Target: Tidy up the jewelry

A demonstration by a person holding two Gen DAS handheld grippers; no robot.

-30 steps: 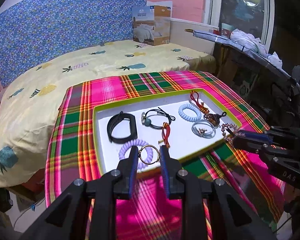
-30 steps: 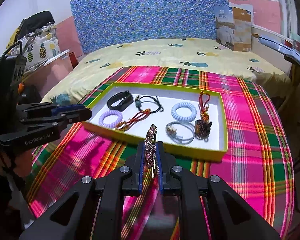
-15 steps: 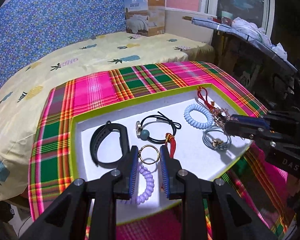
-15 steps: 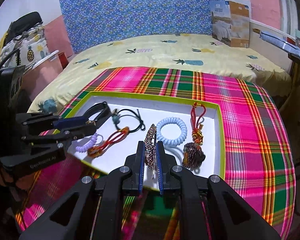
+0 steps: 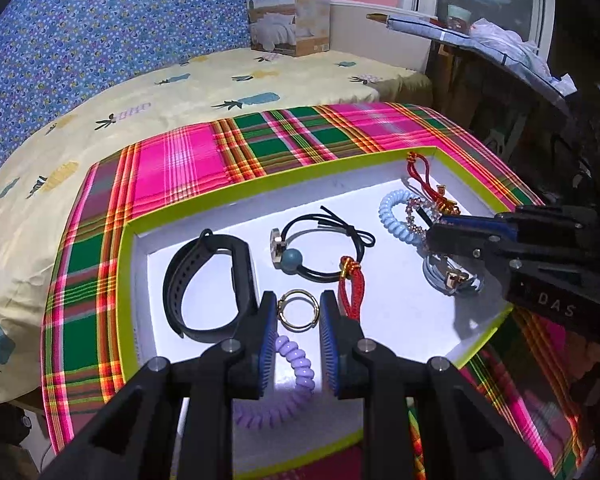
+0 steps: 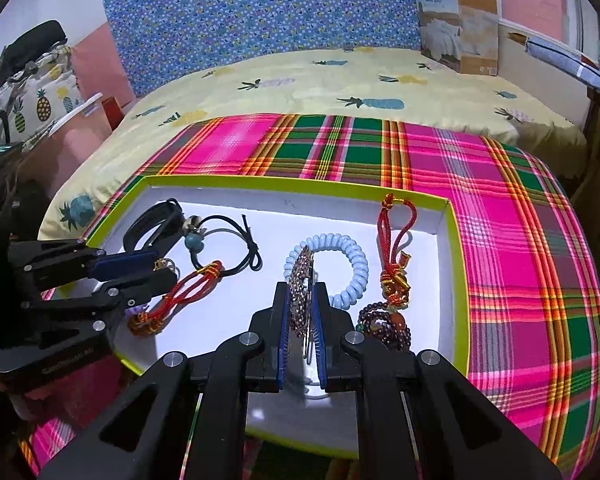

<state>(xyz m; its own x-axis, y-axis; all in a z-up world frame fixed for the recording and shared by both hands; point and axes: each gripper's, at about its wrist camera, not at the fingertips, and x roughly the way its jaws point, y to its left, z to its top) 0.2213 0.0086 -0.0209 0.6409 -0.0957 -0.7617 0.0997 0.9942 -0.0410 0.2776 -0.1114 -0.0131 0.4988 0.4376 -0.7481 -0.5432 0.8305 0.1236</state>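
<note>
Both grippers have come forward and down, and now they hang over the white tray [image 5: 380, 184] with the green rim instead of over the plaid cloth [image 6: 520, 208] in front of it. The left gripper [image 5: 299, 312] pinches a thin gold ring [image 5: 299, 310] between its blue pads, above the near part of the tray, with the black watch band [image 5: 204, 284] just beside it and the purple coil tie [image 5: 296, 360] under it. The right gripper [image 6: 302, 312] is pressed tight on a sparkly beaded bracelet [image 6: 299, 292], held on its edge above the tray, close to the light blue coil tie [image 6: 350, 268]. The red cord charm [image 6: 396, 256] lies near the tray's far corner. This likely means both pieces are ready to be put down in the tray next.
</note>
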